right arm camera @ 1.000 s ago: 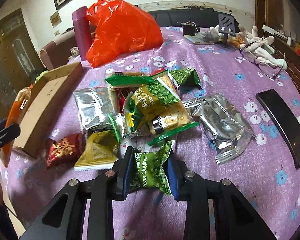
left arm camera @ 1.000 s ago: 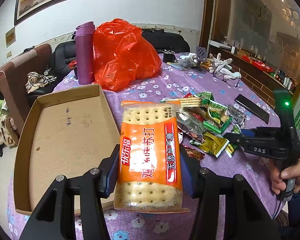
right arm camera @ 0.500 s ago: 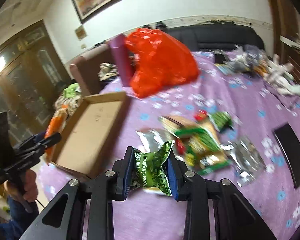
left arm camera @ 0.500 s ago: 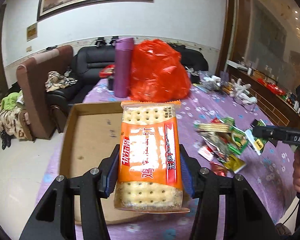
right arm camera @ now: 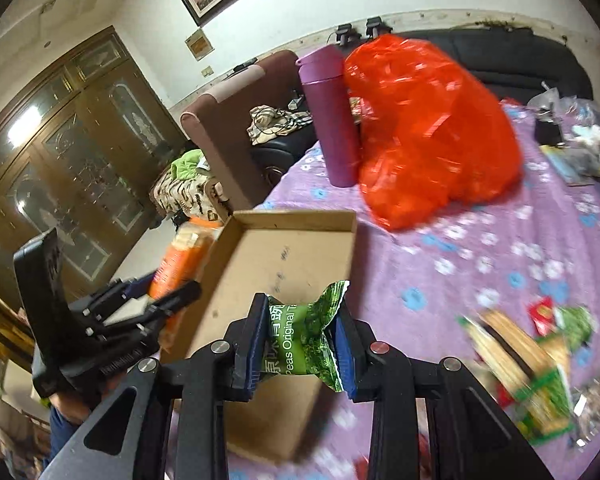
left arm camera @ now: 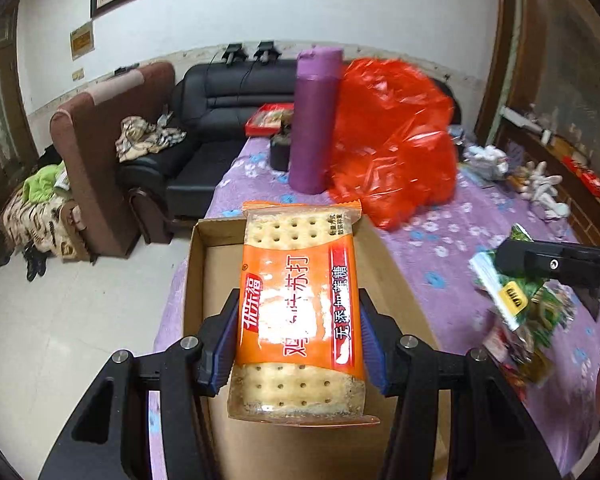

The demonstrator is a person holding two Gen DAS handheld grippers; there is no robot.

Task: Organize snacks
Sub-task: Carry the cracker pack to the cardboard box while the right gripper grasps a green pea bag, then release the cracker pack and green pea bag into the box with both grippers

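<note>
My left gripper [left arm camera: 298, 344] is shut on an orange pack of soda crackers [left arm camera: 300, 312], held lengthwise above the shallow cardboard box [left arm camera: 198, 264]. In the right wrist view that gripper [right arm camera: 168, 300] and the cracker pack [right arm camera: 180, 256] hang at the box's left wall. My right gripper [right arm camera: 304, 344] is shut on a small green pea-snack packet [right arm camera: 304, 340], over the near part of the box [right arm camera: 296, 248]. From the left wrist view the right gripper [left arm camera: 512, 264] comes in from the right with the green packet [left arm camera: 496, 284]. Loose snack packets [right arm camera: 540, 364] lie blurred on the purple floral tablecloth [right arm camera: 480, 240].
A purple flask [left arm camera: 316, 120] and a red plastic bag [left arm camera: 392, 140] stand behind the box. White gloves [left arm camera: 544, 188] and clutter lie at the far right. A brown armchair [left arm camera: 100, 152], black sofa [left arm camera: 220, 92] and tiled floor [left arm camera: 60, 320] lie left of the table edge.
Both grippers have swung left, away from the snack pile and over the cardboard box, each carrying its packet. The right one has also risen.
</note>
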